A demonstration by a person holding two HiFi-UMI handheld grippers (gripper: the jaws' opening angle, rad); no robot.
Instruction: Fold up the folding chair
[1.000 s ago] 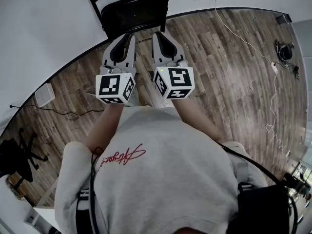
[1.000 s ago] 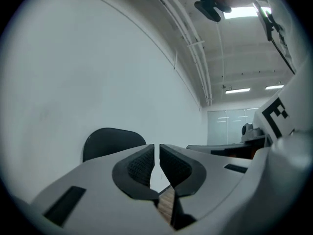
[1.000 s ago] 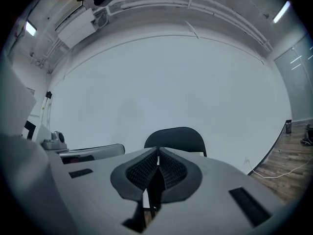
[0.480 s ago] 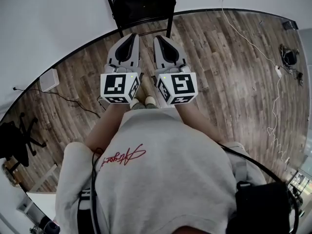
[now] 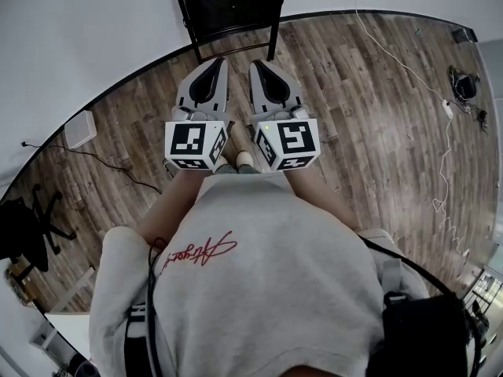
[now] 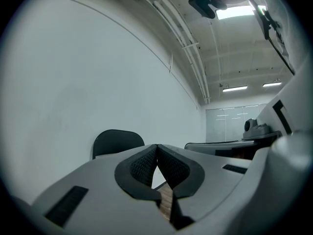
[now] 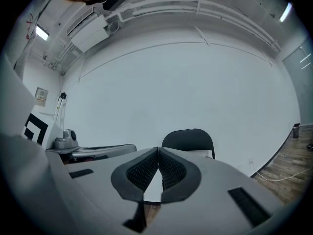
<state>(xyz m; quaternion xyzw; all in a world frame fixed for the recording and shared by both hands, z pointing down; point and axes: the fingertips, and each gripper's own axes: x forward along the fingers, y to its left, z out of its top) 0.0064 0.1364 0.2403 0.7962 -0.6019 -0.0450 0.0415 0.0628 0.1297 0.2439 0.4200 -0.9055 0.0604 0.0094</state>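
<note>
The black folding chair stands against the white wall at the top of the head view. Its rounded backrest shows over the jaws in the left gripper view, and the same backrest in the right gripper view. My left gripper and right gripper are held level, side by side, pointing at the chair. A strip of bare floor separates them from it. Both are shut, pads pressed tip to tip with nothing between them. The left gripper and right gripper touch nothing.
Wood-plank floor runs up to the wall. A small white box and a dark cable lie at the left. A white cord trails at the right. An office chair base sits at the far left.
Both grippers have drawn back from the chair together. They reached its front edge a second ago, and floor now shows between them and it. The chair sits higher in the head view.
</note>
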